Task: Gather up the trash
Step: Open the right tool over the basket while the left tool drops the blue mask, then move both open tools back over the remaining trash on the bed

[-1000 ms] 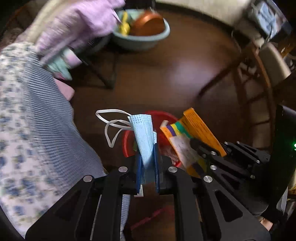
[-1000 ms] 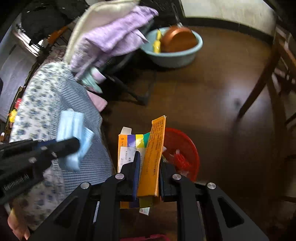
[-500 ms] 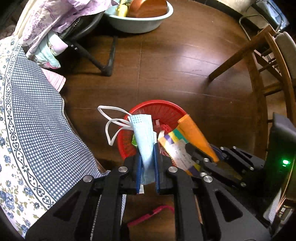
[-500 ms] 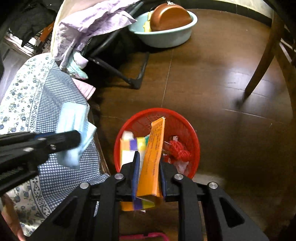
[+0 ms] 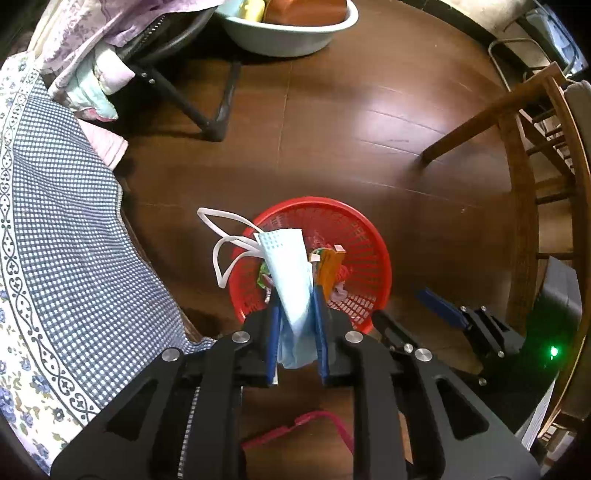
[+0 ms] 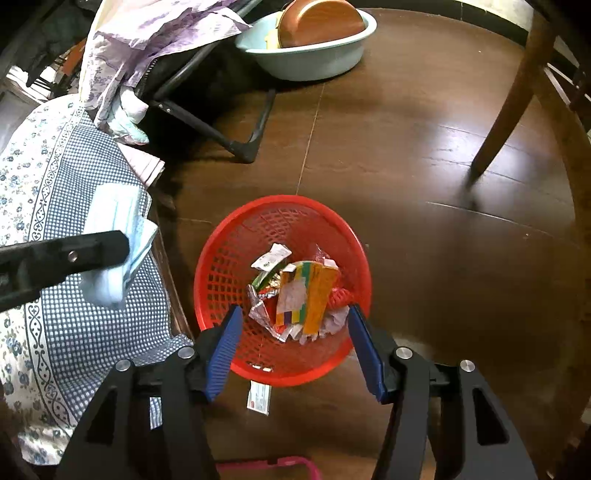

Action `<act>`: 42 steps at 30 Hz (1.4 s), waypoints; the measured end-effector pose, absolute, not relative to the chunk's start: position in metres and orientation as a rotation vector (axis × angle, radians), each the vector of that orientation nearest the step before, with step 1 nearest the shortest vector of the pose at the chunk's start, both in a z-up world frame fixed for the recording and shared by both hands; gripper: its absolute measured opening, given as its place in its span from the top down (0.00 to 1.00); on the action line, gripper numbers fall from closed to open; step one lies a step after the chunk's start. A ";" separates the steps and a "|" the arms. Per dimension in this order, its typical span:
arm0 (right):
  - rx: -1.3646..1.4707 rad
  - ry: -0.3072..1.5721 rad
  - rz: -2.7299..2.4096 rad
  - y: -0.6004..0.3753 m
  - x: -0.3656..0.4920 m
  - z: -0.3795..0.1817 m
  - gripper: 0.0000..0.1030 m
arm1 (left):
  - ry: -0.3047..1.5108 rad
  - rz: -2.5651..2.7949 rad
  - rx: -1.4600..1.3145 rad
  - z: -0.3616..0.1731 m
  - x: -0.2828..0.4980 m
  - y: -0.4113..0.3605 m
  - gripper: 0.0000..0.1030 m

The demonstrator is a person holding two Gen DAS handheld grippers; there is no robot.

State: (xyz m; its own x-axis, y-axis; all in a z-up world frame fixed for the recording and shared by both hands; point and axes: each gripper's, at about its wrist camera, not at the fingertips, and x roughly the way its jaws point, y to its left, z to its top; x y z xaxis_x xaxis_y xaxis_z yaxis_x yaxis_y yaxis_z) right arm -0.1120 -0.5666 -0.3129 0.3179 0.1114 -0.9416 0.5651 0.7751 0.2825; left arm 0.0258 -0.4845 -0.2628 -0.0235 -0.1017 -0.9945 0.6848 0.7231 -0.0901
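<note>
Below the centre of the left wrist view, the left gripper (image 5: 295,325) is clenched on a pale blue face mask (image 5: 291,273), whose white ear loops (image 5: 221,243) curl out toward the left of the frame. The mask stands up between the blue pads, directly in front of the red basket (image 5: 365,236) on the brown wooden floor (image 5: 332,122). Lower right in that view, the right gripper (image 5: 413,310) shows as black links and one blue pad.

Low in the right wrist view, the right gripper (image 6: 295,347) is spread wide with nothing between its fingers, one blue pad at each side of the basket's near rim (image 6: 288,376). Inside the basket lies an orange and multicoloured box (image 6: 310,295) among crumpled wrappers and paper scraps (image 6: 271,256) (the smaller bits are too crumpled to name). A small printed slip (image 6: 259,400) rests on the floor just outside the near rim.

At the left edge of this view, the left gripper (image 6: 66,254) reaches in with the mask (image 6: 118,236), over a blue checked cloth (image 6: 92,314). At the top sits a pale green basin (image 6: 306,55) holding a brown bowl (image 6: 317,20), near a wooden chair leg (image 6: 506,107) at the upper right.
</note>
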 end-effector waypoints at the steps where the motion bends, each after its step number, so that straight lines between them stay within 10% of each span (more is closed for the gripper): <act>1: 0.653 1.231 -0.327 -0.567 -0.113 -0.312 0.42 | 1.474 -0.678 0.499 -0.263 0.026 -0.485 0.76; 7: 0.629 1.237 -0.326 -0.563 -0.121 -0.301 0.42 | 1.476 -0.716 0.465 -0.260 0.025 -0.490 0.47; 25: 0.492 1.183 -0.320 -0.539 -0.112 -0.222 0.32 | 1.166 -0.834 0.220 -0.129 0.031 -0.449 0.32; 42: 0.228 0.997 -0.101 -0.406 -0.022 -0.073 0.14 | 0.804 -0.265 -0.024 0.014 0.108 -0.142 0.07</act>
State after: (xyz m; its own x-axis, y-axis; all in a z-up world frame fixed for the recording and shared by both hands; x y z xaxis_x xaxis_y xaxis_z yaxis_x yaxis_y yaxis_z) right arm -0.0219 -0.4056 -0.0734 0.5404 0.0192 -0.8412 0.1883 0.9716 0.1432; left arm 0.1076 -0.1416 0.0141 0.6625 -0.2440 -0.7082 0.2255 0.9666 -0.1221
